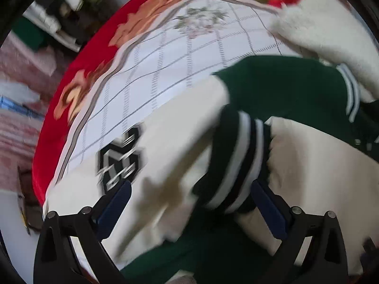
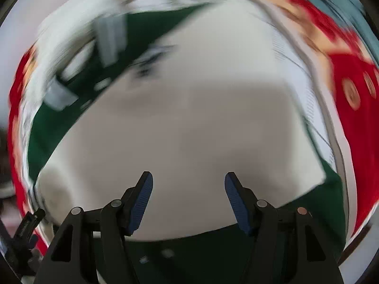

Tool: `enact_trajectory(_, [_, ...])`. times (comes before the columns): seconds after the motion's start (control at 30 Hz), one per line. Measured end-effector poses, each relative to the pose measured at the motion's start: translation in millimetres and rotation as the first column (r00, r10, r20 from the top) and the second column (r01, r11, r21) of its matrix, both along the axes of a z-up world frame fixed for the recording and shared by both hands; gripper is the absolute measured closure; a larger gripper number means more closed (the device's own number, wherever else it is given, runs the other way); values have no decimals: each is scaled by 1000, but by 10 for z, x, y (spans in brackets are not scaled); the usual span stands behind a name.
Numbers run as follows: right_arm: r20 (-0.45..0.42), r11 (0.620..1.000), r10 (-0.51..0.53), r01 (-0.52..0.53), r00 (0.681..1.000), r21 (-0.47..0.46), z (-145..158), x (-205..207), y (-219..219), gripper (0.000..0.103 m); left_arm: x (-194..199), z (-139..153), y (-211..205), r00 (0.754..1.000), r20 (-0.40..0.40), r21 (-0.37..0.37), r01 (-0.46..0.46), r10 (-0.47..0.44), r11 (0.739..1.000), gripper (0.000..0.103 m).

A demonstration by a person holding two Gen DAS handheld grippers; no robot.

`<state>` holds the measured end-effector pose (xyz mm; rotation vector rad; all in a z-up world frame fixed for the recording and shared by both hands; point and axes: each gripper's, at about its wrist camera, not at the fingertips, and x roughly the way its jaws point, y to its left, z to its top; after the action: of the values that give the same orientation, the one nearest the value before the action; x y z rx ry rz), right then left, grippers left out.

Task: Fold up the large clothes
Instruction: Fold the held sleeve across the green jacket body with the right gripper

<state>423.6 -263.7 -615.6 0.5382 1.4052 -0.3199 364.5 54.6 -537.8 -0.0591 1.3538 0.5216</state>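
Blue-padded fingers (image 1: 113,210) of the left gripper (image 1: 189,206) spread wide around the striped cuff (image 1: 239,163) of the jacket (image 1: 180,127) on the checked bedspread (image 1: 165,54), nothing clamped. Right gripper (image 2: 188,198) hovers open over the jacket's cream panel (image 2: 180,130), empty. Closing now could pinch extra layers and drag the fold askew; blur hides the jacket's edges.

Soft daylight, heavy motion blur (worst in right wrist view), fisheye-warped edges.
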Motion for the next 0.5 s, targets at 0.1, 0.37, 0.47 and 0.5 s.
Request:
enact_trajectory(0.1, [-12, 996, -85, 85, 996, 18, -271, -258, -394, 46, 193, -300, -50, 999, -31, 43, 24, -23, 999, 0])
enact_trajectory(0.37, [-104, 985, 96, -110, 990, -134, -64, -390, -234, 38, 79, -62, 17, 999, 6, 25, 33, -33, 999, 0])
enact_trajectory(0.47, [-96, 965, 168, -184, 981, -188, 143, -532, -35, 30, -134, 167, 99, 999, 34, -13, -12, 12, 1000, 0])
enact_trajectory(0.5, [-91, 958, 190, -205, 978, -200, 203, -576, 32, 29, -254, 249, 150, 999, 38, -31, -34, 35, 999, 0])
